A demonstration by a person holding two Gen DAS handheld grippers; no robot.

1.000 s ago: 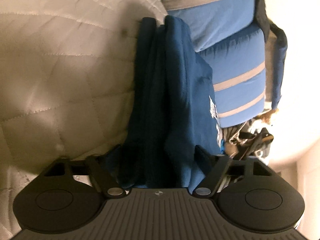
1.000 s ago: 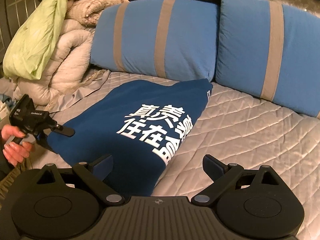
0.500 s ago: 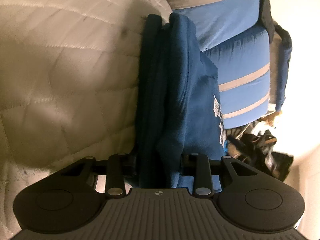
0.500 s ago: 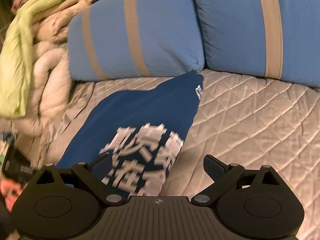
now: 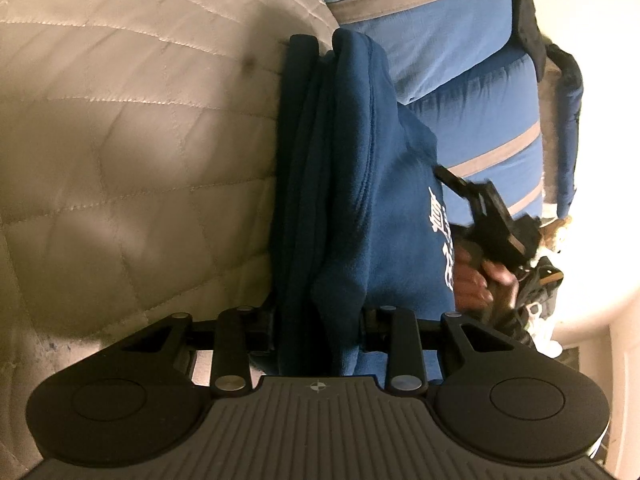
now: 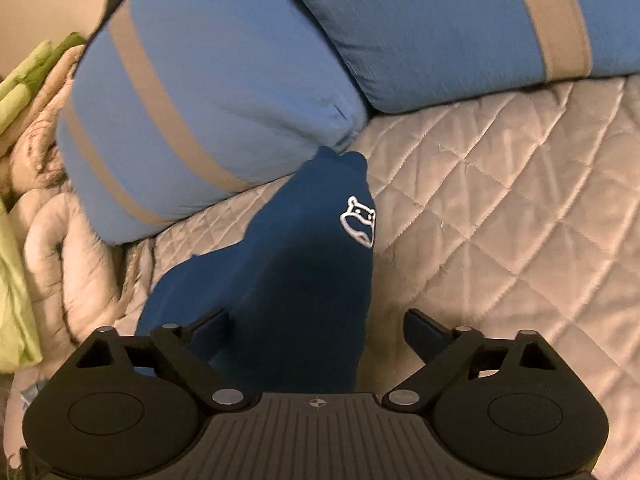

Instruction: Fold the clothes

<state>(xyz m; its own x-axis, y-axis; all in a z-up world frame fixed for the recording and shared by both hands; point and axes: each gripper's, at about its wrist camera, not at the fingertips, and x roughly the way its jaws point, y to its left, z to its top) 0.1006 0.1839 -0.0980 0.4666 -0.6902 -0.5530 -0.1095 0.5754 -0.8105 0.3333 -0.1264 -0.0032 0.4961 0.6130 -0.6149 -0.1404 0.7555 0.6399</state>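
Your left gripper (image 5: 318, 330) is clamped on a thick bunch of the dark blue sweatshirt (image 5: 344, 184); its jaws have just been closing, and the pads now press the folded layers from both sides. In the left wrist view the scene is rolled on its side: the garment runs away from the jaws as a stack of several folds, with the pale quilted bedspread (image 5: 132, 140) filling the left of that picture.

Your right gripper (image 6: 316, 334) is spread wide and grips nothing. The sweatshirt's near edge lies between its fingers, just beside the left one, while the right finger (image 6: 426, 330) stands over bare bedspread, clear of the cloth. From the left wrist camera you can also see that right gripper, blurred, with your hand (image 5: 478, 280) wrapped around its handle, just beyond the printed white lettering (image 5: 442, 240).

Farther out in the right wrist view, the sweatshirt narrows toward a small white animal-head logo (image 6: 358, 220) near its far end, which touches the corner of a blue pillow with grey stripes (image 6: 192, 92). A second striped blue pillow (image 6: 460, 20) lies beside it on the right. Bunched beige bedding (image 6: 52, 216) and a light green cloth (image 6: 16, 280) sit at the far left.
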